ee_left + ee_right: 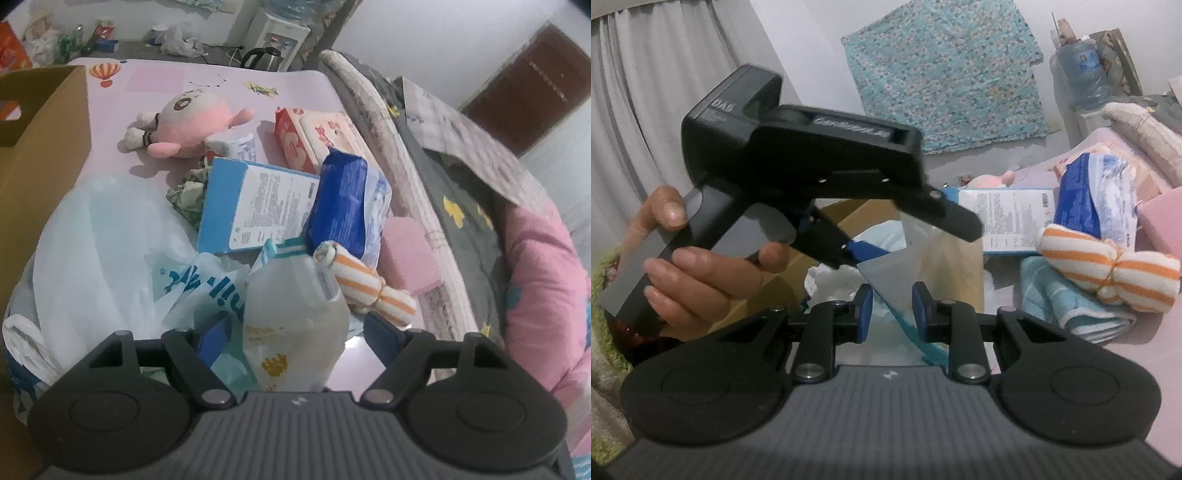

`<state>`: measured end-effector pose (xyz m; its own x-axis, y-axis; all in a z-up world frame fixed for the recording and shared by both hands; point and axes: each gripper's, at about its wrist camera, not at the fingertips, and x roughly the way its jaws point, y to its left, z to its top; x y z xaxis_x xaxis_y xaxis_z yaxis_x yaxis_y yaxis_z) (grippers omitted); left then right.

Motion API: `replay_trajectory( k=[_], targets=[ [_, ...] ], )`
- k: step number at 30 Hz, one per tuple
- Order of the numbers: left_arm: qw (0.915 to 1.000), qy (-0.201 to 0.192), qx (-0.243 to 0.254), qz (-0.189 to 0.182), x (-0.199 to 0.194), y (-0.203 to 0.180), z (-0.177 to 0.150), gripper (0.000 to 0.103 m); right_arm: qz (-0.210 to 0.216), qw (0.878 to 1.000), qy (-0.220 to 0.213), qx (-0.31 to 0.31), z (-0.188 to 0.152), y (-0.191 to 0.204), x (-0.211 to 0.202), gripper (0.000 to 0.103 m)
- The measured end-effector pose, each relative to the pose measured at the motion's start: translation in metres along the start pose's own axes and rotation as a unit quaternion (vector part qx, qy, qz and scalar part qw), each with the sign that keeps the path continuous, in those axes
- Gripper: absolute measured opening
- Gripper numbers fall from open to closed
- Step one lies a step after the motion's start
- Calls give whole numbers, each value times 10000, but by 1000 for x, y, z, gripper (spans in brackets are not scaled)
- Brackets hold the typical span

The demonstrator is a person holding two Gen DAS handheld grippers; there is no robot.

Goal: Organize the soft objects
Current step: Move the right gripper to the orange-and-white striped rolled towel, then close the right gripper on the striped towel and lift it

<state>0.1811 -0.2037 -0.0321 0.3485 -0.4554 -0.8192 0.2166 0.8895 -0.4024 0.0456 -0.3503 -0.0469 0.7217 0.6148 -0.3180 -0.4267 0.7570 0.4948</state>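
Pink tabletop (155, 79) carries the clutter: box (44, 122) at left, white bag (103, 240) beside it, clear pouch (295, 314) at lower centre. Left gripper (295, 332) straddles it, spread, seemingly not pressing. Right gripper (892, 310) pinches its edge. Slick film could slip, dropping the pouch.

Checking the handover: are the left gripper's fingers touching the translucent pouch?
Apart. The left wrist view shows the left gripper open, with a gap between each blue finger and the translucent pouch standing between them.
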Motion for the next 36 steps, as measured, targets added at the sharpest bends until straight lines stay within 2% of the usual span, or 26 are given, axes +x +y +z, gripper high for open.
replay_trajectory(
  k=[2, 4, 6, 7, 12, 17, 21, 24, 25, 29, 32, 36],
  targets=[
    [9999, 11, 63, 92, 2, -3, -1, 78, 125, 9999, 55, 42, -3, 4, 3, 22],
    [9997, -1, 107, 226, 4, -4, -1, 69, 123, 9998, 107, -78, -5, 12, 4, 22],
    [9993, -28, 196, 326, 6, -3, -2, 52, 105, 9997, 137, -146, -7, 18, 4, 22],
    [9992, -37, 244, 310, 6, -2, -2, 47, 122, 9997, 149, -127, -8, 19, 3, 22],
    [9992, -138, 266, 267, 3, 2, -4, 35, 40, 10000, 48, 65, -13, 17, -14, 24],
    [9980, -356, 506, 102, -14, -3, -10, 29, -329, 9989, -148, 286, -15, 2, -43, 24],
    [9943, -640, 843, 93, -31, -10, -15, 29, -874, 9946, -490, 286, -1, -16, -70, 29],
    [9936, -690, 881, 127, -34, -8, -15, 29, -1312, 9892, -627, 205, 14, -31, -76, 40],
    [9944, -639, 832, 162, -31, -4, -14, 29, -1430, 9878, -611, 123, 19, -37, -74, 50],
    [9969, -474, 602, 185, -22, 10, -12, 29, -1863, 9820, -70, -303, 32, -58, -45, 65],
    [9970, -464, 596, 186, -20, 14, -12, 30, -2122, 9741, 347, -702, 37, -63, -14, 65],
    [9968, -469, 615, 194, -19, 14, -11, 30, -2378, 9631, 863, -923, 42, -72, 25, 64]
  ],
)
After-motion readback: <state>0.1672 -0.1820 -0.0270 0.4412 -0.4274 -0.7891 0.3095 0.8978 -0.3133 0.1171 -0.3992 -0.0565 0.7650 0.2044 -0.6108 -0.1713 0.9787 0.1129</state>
